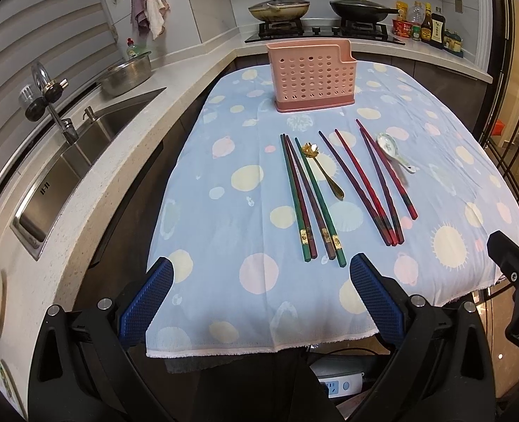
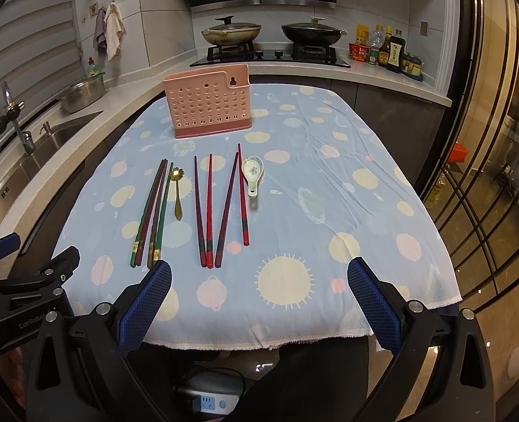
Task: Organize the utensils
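A pink perforated utensil holder [image 1: 312,75] [image 2: 208,107] stands upright at the far side of the table. In front of it lie several green and dark red chopsticks [image 1: 310,197] [image 2: 152,211], a gold spoon [image 1: 324,170] [image 2: 177,193], several red and purple chopsticks [image 1: 371,183] [image 2: 220,207] and a white ceramic spoon [image 1: 393,151] [image 2: 253,174]. My left gripper [image 1: 259,274] hovers open over the near table edge, nothing between its blue pads. My right gripper [image 2: 259,277] is open too, near the front edge, right of the chopstick ends. Nothing is held.
The table wears a blue dotted cloth [image 1: 245,218] [image 2: 347,211]. A sink [image 1: 94,140] with a tap and a steel bowl [image 1: 127,74] is on the left counter. Two lidded pans [image 2: 270,31] sit on the stove behind, bottles [image 2: 389,51] at its right. A power strip [image 2: 210,404] lies below.
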`<state>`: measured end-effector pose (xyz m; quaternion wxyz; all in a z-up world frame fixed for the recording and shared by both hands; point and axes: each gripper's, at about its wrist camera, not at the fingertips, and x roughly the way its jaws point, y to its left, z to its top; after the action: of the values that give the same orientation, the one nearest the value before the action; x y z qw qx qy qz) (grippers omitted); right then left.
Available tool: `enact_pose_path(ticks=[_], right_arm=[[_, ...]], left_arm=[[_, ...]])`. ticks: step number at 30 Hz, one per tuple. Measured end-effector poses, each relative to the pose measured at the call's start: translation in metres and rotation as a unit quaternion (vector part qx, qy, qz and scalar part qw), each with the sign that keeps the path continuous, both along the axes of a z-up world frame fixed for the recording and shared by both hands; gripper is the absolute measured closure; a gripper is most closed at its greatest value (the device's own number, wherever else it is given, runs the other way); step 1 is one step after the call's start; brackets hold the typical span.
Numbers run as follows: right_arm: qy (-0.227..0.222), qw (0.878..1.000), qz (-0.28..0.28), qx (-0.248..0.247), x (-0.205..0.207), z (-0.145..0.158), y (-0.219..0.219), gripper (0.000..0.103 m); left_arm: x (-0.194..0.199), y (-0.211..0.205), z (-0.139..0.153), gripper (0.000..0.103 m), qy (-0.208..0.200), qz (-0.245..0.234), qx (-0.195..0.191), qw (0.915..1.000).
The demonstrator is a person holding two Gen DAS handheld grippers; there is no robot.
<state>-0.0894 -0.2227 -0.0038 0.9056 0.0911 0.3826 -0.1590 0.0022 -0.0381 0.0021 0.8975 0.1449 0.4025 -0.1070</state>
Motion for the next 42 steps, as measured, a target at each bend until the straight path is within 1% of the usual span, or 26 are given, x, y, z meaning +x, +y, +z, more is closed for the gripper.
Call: enact_pose_path(ticks=[7,11,13,15,17,22,27,30,36,39,42], right_arm=[[0.001,1.0,-0.003,0.001,0.006,0.0,-0.002,0.007],[-0.003,1.0,-0.008,0.0,0.014,-0.004,-0.009,0.007],[-0.005,1.0,-0.011,0.008,0.024,-0.01,-0.016,0.007],[-0.003,1.0,-0.018,0.015,0.037,-0.017,-0.026,0.007],[-0.003,1.0,-0.026,0.011,0.051,-0.021,-0.035,0.007],[0.005,1.0,-0.026,-0.002,0.083,-0.034,-0.049,0.008],[0.018,1.0,-0.021,0.011,0.105,-0.047,-0.059,0.017],[0.026,0.999,-0.02,0.019,0.113,-0.055,-0.061,0.02],[0.035,0.999,-0.02,0.023,0.119,-0.063,-0.061,0.02],[0.037,0.999,-0.02,0.022,0.12,-0.065,-0.06,0.02],[0.04,0.999,-0.021,0.026,0.122,-0.067,-0.06,0.02]], left_arm=[[0.007,0.0,0.0,0.007,0.002,0.006,-0.002,1.0],[0.015,-0.001,-0.001,0.007,0.0,0.009,-0.001,1.0],[0.023,0.001,-0.004,0.007,0.0,0.014,-0.007,0.9999],[0.037,0.001,-0.009,0.007,0.008,0.023,-0.013,0.9996],[0.05,0.002,-0.016,0.007,0.012,0.035,-0.023,0.9991],[0.082,-0.001,-0.044,0.007,0.038,0.046,-0.036,0.9976],[0.102,-0.004,-0.068,0.007,0.062,0.05,-0.029,0.9964],[0.107,-0.007,-0.08,0.007,0.075,0.044,-0.03,0.9958],[0.111,-0.01,-0.101,0.008,0.095,0.038,-0.019,0.9946],[0.113,-0.002,-0.104,0.008,0.097,0.041,-0.024,0.9941],[0.114,-0.002,-0.105,0.008,0.096,0.038,-0.021,0.9944]])
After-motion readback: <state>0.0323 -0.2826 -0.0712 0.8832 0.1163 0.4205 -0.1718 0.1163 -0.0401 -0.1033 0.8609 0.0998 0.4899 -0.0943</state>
